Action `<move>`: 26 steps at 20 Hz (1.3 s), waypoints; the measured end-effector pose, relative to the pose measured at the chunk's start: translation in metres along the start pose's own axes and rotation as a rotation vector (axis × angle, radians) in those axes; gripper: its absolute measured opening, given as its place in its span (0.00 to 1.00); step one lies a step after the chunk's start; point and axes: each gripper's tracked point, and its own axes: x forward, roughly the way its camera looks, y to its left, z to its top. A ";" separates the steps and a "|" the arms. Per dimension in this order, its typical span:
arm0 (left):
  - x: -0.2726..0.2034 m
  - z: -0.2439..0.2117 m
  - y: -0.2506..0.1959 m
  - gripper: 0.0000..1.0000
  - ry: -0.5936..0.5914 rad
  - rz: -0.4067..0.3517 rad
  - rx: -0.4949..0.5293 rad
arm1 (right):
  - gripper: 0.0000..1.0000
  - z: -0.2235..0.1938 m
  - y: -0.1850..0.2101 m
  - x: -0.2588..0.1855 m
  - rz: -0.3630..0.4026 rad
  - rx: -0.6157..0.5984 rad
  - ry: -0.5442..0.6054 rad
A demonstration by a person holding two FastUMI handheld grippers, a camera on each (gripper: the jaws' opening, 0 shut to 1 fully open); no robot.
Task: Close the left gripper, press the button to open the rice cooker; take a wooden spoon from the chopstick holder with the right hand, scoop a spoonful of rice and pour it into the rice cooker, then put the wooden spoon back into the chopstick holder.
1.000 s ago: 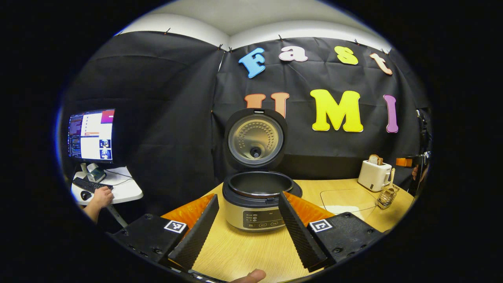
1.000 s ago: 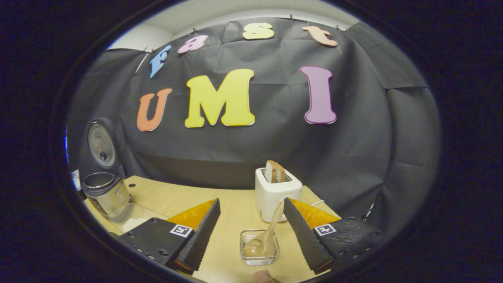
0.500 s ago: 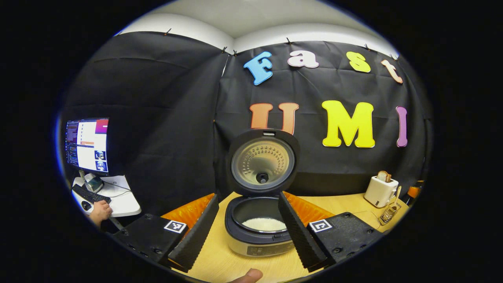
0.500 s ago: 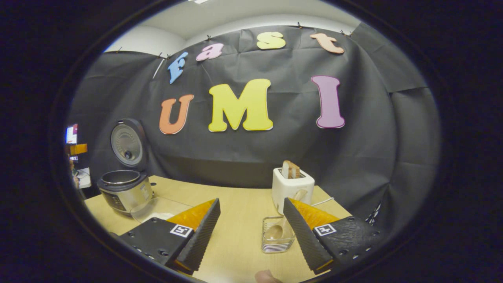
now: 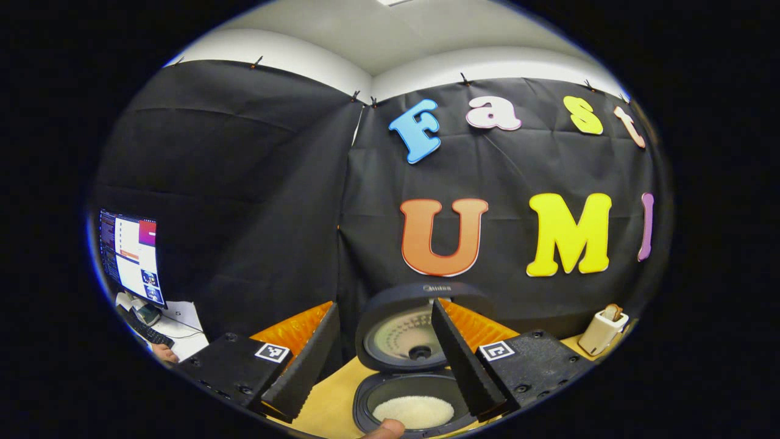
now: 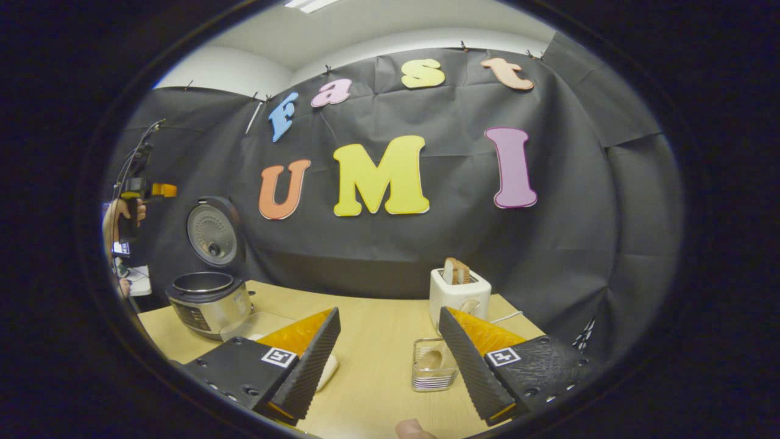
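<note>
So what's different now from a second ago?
Both grippers have pulled up and away. The left gripper rose above the rice cooker, now low in its view with rice inside. The right gripper backed off from the chopstick holder, which looks smaller, the wooden spoon inside. Unchanged: both grippers open and empty, cooker lid up, toaster in place.

Black cloth wall (image 6: 426,244) across middle of frame, pinned at top edge, meeting at a corner in left gripper view. White ceiling (image 5: 396,30) above; bright light panel (image 6: 308,5) at top edge. Light wooden table (image 6: 378,341) along bottom. Lit computer monitor (image 5: 131,256) on small white side desk (image 5: 183,323), lower left.
</note>
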 end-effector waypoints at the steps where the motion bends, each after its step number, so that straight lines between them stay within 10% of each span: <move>1: 0.013 0.008 -0.004 0.96 -0.003 -0.010 0.001 | 0.97 0.001 -0.003 -0.001 -0.006 -0.007 -0.001; 13: 0.130 -0.011 -0.076 0.97 0.128 -0.043 0.095 | 0.97 -0.013 -0.015 -0.007 -0.012 0.018 -0.002; 26: 0.108 -0.042 -0.074 0.97 0.156 -0.030 0.122 | 0.96 -0.012 -0.010 -0.051 -0.020 -0.027 -0.040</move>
